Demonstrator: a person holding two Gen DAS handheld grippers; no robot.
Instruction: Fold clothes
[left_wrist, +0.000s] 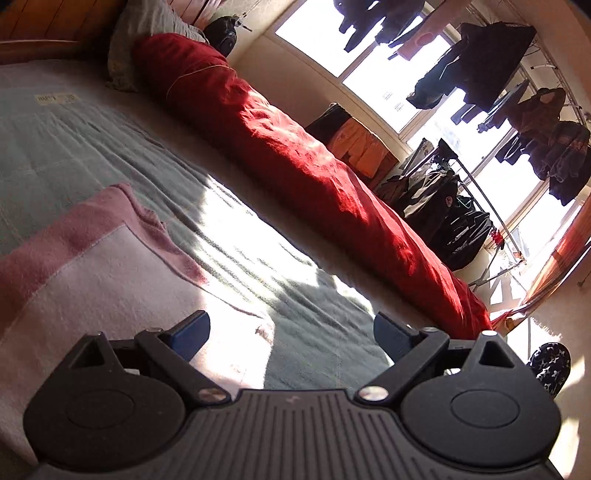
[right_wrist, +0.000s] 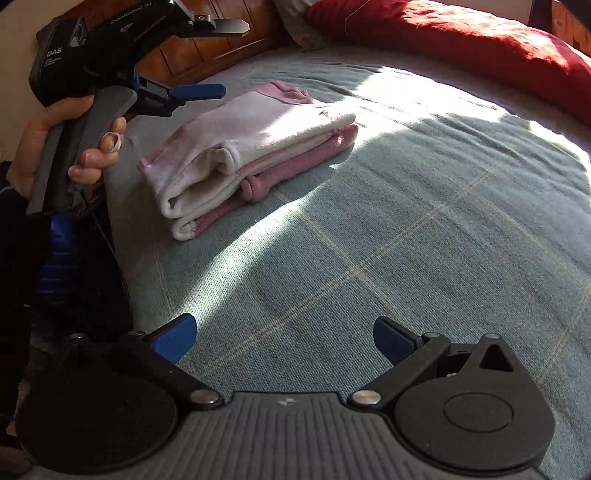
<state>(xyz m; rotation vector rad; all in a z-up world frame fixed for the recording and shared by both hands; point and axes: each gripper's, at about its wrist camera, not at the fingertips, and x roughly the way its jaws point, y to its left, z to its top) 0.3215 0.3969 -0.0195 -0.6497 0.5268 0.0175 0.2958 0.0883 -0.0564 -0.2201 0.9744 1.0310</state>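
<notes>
A pink and white garment (right_wrist: 255, 147) lies folded in a thick stack on the grey-green bedspread (right_wrist: 406, 221). In the left wrist view the same garment (left_wrist: 92, 258) fills the lower left, right under that gripper. My left gripper (left_wrist: 291, 328) is open, with nothing between its blue pads. From the right wrist view the left gripper (right_wrist: 225, 57) hangs just above and left of the stack, held by a hand (right_wrist: 55, 147). My right gripper (right_wrist: 286, 328) stands wide open over bare bedspread, well in front of the stack and holding nothing.
A long red duvet roll (left_wrist: 295, 155) lies along the far side of the bed. A grey pillow (left_wrist: 147, 33) and a wooden headboard (right_wrist: 207, 48) are at the head end. A drying rack with dark clothes (left_wrist: 450, 206) stands by the bright windows.
</notes>
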